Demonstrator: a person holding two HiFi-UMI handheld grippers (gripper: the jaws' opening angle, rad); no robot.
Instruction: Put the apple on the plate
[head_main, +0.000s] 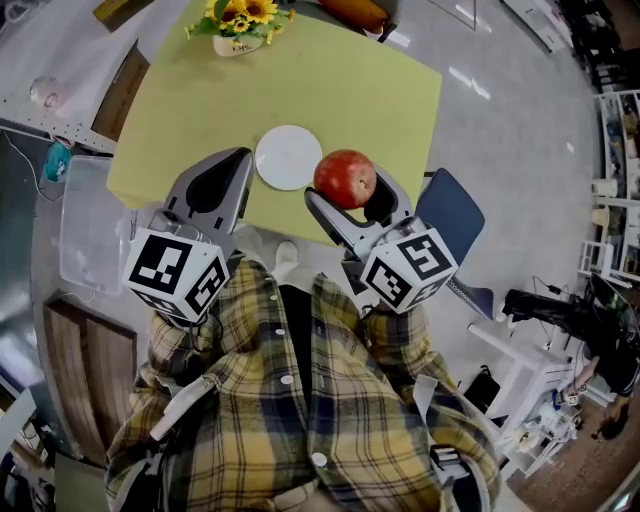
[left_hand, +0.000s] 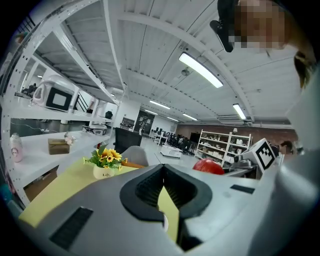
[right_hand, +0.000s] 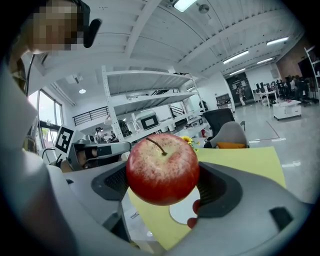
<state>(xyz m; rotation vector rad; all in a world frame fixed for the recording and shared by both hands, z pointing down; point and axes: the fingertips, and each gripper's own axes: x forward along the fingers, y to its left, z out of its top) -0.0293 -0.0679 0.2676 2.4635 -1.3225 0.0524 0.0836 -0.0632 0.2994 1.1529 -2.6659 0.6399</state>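
Red apple (right_hand: 162, 169), stem up, sits clamped in the right gripper's (head_main: 352, 192) jaws, aloft just right of the white plate (head_main: 288, 157). The left gripper (head_main: 215, 190), jaws together and empty, hovers left of the plate.

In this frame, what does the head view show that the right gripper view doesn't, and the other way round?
Head view only: the person's yellow plaid shirt, the blue chair seat and the clear plastic bin.
Right gripper view only: the thin brown apple stem, the ceiling strip lights and the white wall shelving.
Both: the red apple clamped between the jaws of the right gripper, the empty round white plate, the yellow-green table and the sunflower pot.
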